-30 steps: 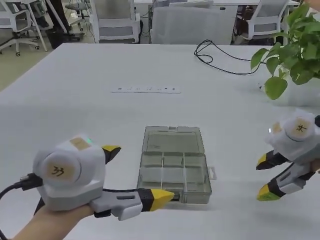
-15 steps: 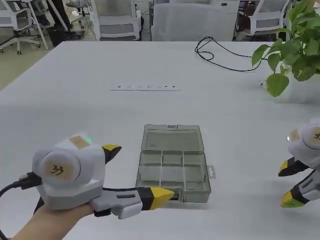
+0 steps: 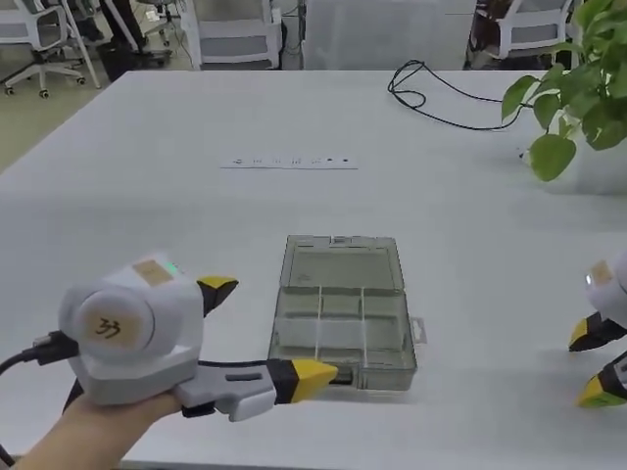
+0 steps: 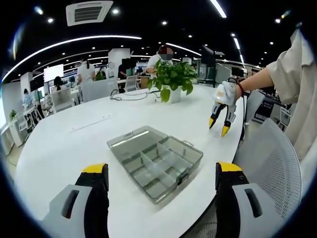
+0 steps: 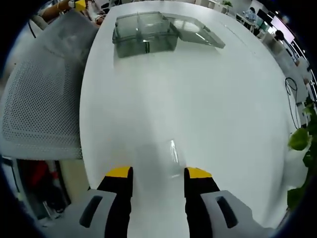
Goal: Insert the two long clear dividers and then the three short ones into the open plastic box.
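The left gripper (image 3: 265, 329) has its fingers spread wide with nothing between them. One yellow tip sits close to the near left corner of the plastic box (image 3: 343, 328), and in the left gripper view the box lies just ahead, between the two fingers. The right gripper (image 3: 593, 364) also has its fingers parted and empty, well apart from the box, off to its right. The box rests on the white table (image 3: 294, 117) with its lid (image 3: 340, 261) open. Clear dividers (image 4: 157, 158) stand inside it.
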The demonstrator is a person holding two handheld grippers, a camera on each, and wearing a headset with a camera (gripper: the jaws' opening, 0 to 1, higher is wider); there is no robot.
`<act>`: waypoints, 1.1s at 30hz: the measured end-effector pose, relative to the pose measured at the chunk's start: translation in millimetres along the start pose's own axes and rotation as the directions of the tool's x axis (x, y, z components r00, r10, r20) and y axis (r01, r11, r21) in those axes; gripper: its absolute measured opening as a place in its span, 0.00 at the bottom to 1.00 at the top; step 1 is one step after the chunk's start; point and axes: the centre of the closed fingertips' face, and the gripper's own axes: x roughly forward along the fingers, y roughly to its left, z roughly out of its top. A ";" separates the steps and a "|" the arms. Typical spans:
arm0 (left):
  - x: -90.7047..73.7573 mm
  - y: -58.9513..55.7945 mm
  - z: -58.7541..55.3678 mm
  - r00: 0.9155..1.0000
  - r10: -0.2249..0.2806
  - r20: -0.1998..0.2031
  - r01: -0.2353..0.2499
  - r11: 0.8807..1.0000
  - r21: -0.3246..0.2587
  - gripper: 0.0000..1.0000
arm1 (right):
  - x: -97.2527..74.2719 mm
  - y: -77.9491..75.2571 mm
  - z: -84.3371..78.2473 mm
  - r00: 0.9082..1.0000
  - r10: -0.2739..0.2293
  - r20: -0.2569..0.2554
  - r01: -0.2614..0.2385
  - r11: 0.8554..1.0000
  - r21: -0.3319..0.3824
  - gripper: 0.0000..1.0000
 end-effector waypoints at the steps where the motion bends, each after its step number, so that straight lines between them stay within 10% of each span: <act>1: -0.1 0.2 -0.3 1.000 0.000 0.000 0.000 1.000 0.000 0.91 | 0.1 -0.3 0.2 1.000 0.001 0.001 -0.001 1.000 -0.004 0.42; 17: -1.8 1.9 1.6 1.000 0.002 -0.005 -0.002 1.000 0.007 0.87 | 0.7 -3.1 -1.0 1.000 0.022 0.010 -0.022 1.000 -0.013 0.33; 33: -5.5 -3.8 0.9 1.000 -0.020 -0.010 0.020 1.000 -0.013 0.79 | -6.3 -7.3 20.4 0.990 -0.102 0.098 0.101 0.995 0.009 0.32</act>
